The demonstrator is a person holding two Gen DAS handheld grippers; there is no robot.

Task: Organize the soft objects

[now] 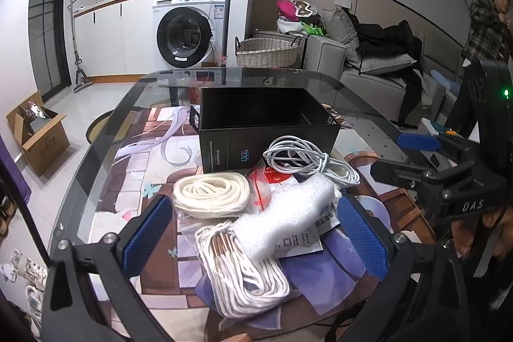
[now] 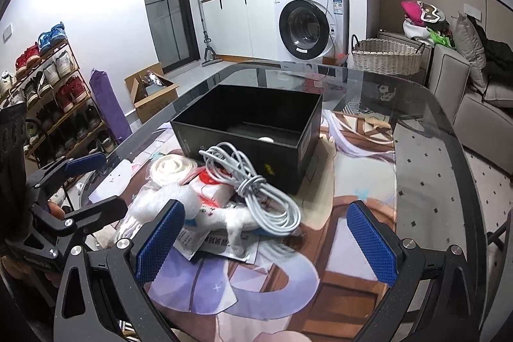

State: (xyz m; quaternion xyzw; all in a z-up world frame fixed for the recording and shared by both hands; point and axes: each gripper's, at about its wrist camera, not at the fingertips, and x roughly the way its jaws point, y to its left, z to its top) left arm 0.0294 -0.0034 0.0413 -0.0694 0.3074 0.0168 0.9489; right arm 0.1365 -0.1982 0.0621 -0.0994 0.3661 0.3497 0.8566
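Glass covered the round table, with a printed illustrated mat showing beneath it, and behind it stood a white front-loading washing machine, a wicker basket and a grey sofa piled with dark clothing. On the table sat an open black box, its far interior mostly dark; in the right wrist view a small pale object lay on its floor. Just in front of the box lay a heap of soft things: a coiled grey-white cable nearest the box, a cream flat cord coil in a clear bag to its left, a strip of white foam wrap lying across a red-and-white packet and some printed sachets, and a bundle of white laces with copper-coloured tips closest to the left camera. The left gripper hung over this heap with its blue-padded fingers spread wide, the laces and foam lying between them, nothing pinched. The right gripper hovered at the heap's right edge, its fingers likewise wide apart and empty, the left pad just beside the foam and the cable coil lying ahead between them. A shoe rack lined the wall to the left.
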